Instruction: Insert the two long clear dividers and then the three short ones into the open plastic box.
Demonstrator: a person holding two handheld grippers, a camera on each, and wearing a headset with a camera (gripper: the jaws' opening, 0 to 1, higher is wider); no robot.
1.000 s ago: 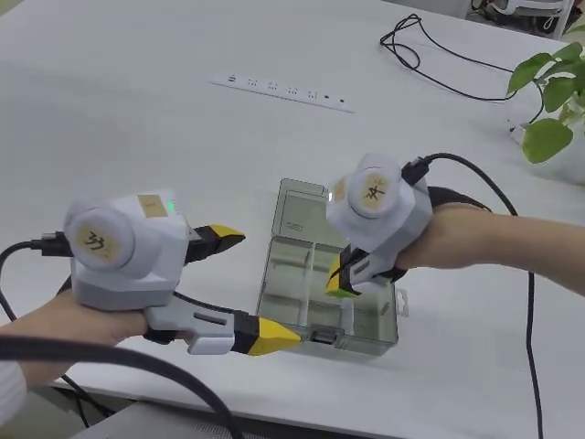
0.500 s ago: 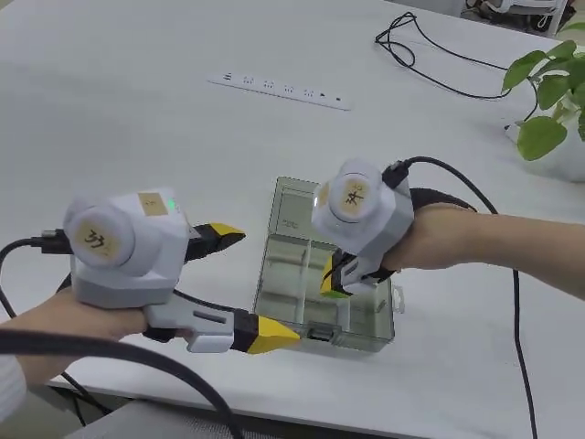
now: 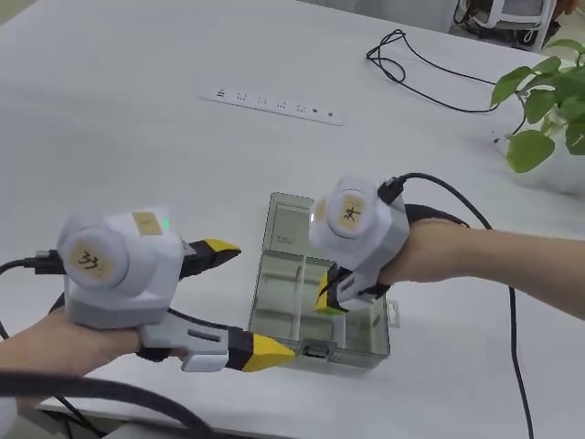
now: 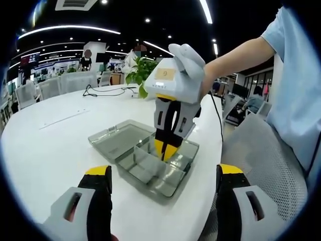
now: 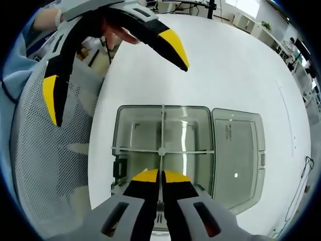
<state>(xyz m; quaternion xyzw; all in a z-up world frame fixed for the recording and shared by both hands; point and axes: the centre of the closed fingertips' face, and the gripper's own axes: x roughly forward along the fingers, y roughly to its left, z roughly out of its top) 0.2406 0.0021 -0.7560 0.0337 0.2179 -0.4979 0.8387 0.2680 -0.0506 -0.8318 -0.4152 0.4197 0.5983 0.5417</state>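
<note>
The clear plastic box point(image 3: 358, 337) lies open near the table's front edge, its lid point(image 3: 287, 222) flat behind it. Clear dividers point(image 5: 185, 150) form a cross inside the box point(image 5: 131, 131). My right gripper point(image 3: 329, 302) points down into the box, shut on an upright clear divider point(image 5: 161, 125) that runs along the middle. In the left gripper view its tips point(image 4: 164, 149) reach inside the box point(image 4: 150, 178). My left gripper point(image 3: 247, 297) hovers left of the box, open and holding nothing, its jaws either side of the box's left end point(image 4: 164, 170).
A white power strip point(image 3: 274, 102) lies farther back on the white table point(image 3: 110, 137). A black cable point(image 3: 411, 64) loops at the back right, beside a potted plant point(image 3: 548, 91). The table's front edge runs just below the box. A mesh chair point(image 5: 50, 150) stands beyond that edge.
The head camera has shifted. My right gripper has edged slightly left and lower over the box with the divider. The left gripper has stayed open in place.
</note>
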